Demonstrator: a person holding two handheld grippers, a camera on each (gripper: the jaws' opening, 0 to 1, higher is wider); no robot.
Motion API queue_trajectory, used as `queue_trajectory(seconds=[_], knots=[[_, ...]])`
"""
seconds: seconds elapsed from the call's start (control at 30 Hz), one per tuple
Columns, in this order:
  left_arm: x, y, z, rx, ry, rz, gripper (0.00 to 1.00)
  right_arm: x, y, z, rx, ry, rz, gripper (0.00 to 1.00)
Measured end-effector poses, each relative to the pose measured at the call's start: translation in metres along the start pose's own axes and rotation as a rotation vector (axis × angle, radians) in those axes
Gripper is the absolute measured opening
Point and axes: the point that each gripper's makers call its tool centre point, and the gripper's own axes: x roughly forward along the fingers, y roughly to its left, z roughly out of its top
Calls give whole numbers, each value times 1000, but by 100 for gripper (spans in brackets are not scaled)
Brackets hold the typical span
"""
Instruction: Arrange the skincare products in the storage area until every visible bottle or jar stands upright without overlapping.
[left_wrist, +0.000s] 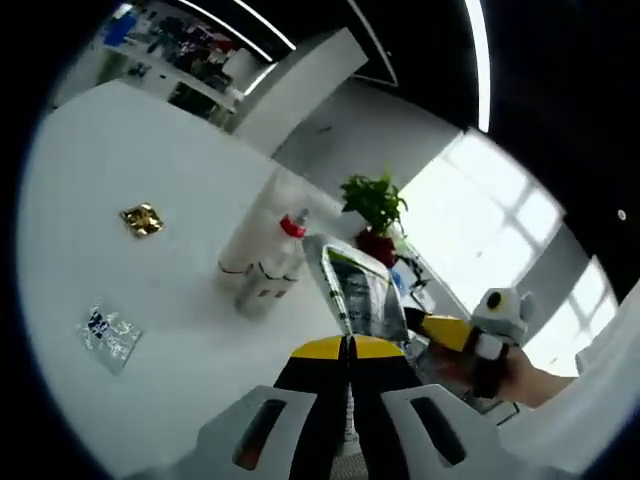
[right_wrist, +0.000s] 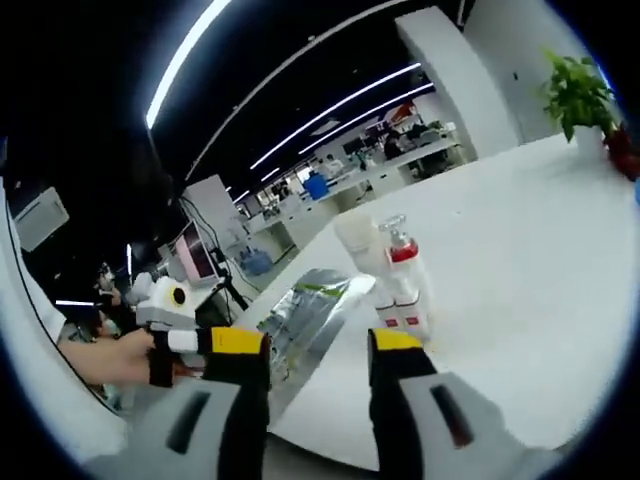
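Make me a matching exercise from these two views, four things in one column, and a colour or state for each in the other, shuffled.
Things:
1. pump bottle
2. small wrapper
3. left gripper
4. right gripper

States:
A. jaws apart
B. gold, lying flat on the white table
C. jaws together
D. upright, red collar

Pairs: 1-D, 2-B, 3-C, 4-A

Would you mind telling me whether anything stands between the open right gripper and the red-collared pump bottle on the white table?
Nothing visible does. In the right gripper view the right gripper is open, with bare table up to the pump bottle. The silver pouch lies off to one side, near one jaw, not in the path.
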Motion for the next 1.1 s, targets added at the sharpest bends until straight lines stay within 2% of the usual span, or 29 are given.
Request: queue_trajectory(seconds=[0.07,0.1,0.17,0.27,0.4,0.47,0.67,0.8,0.87,0.93,1.0,1.1], knots=[[-1,-4,2,1,-7,-22,0,2,4,1,19,-9,15,23],[-1,-8,3,0,-6,-46,0,3,6,2,31,-15,24,20],[-2,-10,4,3,-12,-54,0,5,9,3,48,-23,35,15],[-3,-10,6,1,-15,-62,0,7,13,8,78,-47,45,13],[-5,-8,10,6,-20,-63,0,9,24,17,200,-89,86,6],[-6,-8,12,8,-25,-64,0,10,23,16,180,-82,72,2],[-6,-2,11,51,-6,-39,0,14,26,15,180,-76,52,1],[-6,7,11,149,19,25,1,16,28,17,181,-85,23,1],[-5,5,12,178,24,30,6,17,27,18,199,-94,4,1],[-4,2,14,199,26,40,17,19,25,19,216,-103,-20,1],[-5,1,16,237,22,61,24,20,22,19,208,-102,-57,1],[-5,-6,16,281,27,76,28,22,17,20,247,-115,-97,1]])
